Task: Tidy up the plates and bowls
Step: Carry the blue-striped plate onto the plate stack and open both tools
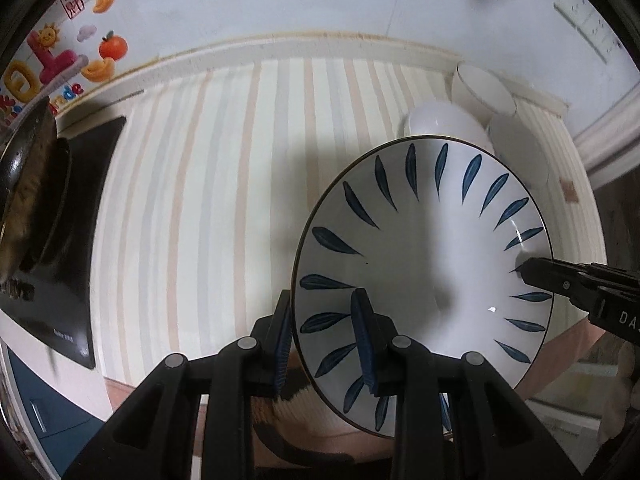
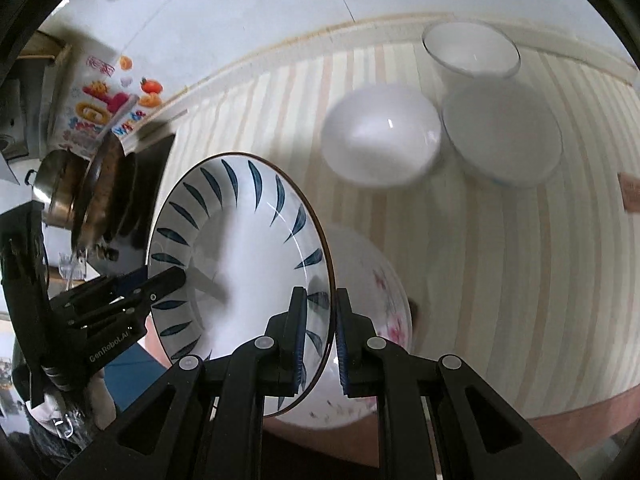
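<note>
A white plate (image 1: 420, 240) with blue leaf marks round its rim hangs above the striped counter (image 1: 200, 200), held from both sides. My left gripper (image 1: 324, 340) is shut on its near-left rim. My right gripper (image 1: 532, 276) pinches the opposite rim. In the right wrist view the same plate (image 2: 248, 248) stands tilted, with my right gripper (image 2: 320, 332) shut on its edge and my left gripper (image 2: 176, 280) clamped on the far side. A flower-patterned white bowl (image 2: 372, 280) lies under the plate, partly hidden.
At the back of the counter stand a white bowl (image 2: 380, 136), a second white bowl (image 2: 504, 136) and a clear glass bowl (image 2: 472, 48). To the left are a black stove (image 1: 80, 208), a dark pan (image 2: 104, 192) and a steel pot (image 2: 60, 188).
</note>
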Demonstrator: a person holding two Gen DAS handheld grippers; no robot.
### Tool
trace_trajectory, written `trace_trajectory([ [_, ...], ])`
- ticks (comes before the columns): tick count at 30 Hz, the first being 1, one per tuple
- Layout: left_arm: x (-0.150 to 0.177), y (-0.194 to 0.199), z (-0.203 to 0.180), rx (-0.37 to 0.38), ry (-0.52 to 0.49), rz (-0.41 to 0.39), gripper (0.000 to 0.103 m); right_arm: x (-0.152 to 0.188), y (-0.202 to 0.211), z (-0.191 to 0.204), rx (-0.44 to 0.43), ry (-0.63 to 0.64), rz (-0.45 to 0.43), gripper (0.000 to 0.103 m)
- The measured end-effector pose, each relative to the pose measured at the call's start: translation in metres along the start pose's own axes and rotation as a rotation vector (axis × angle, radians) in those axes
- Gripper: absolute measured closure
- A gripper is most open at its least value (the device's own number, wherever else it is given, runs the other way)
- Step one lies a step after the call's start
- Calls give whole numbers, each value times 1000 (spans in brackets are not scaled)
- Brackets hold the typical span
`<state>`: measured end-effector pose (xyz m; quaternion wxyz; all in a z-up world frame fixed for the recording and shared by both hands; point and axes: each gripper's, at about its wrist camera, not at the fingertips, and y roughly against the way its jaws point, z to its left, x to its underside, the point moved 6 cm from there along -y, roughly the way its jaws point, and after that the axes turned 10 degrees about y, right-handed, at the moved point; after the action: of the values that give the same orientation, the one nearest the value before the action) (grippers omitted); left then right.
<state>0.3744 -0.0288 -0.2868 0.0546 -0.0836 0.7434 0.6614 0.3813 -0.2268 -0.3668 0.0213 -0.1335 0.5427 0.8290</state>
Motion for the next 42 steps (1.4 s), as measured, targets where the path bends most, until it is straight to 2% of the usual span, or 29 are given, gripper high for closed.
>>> trace_trajectory([
  [7,23,-34,-8,-35,-29,65,77,36,-29,-21,-7,-38,55,88],
  [12,29,-51,-11,-54,-50,94,77,48,-42,-31,-1,-50,75,88],
  [22,32,-67,-16,-81,-66,111,77,50,-53,-40,7,-56,102,88],
  [38,39,-75,-24,-75,-114,122,77,52,-60,-43,25,-94,111,88],
  [42,40,-74,-24,-74,-133,119,77,54,-59,-40,38,-99,109,85],
])
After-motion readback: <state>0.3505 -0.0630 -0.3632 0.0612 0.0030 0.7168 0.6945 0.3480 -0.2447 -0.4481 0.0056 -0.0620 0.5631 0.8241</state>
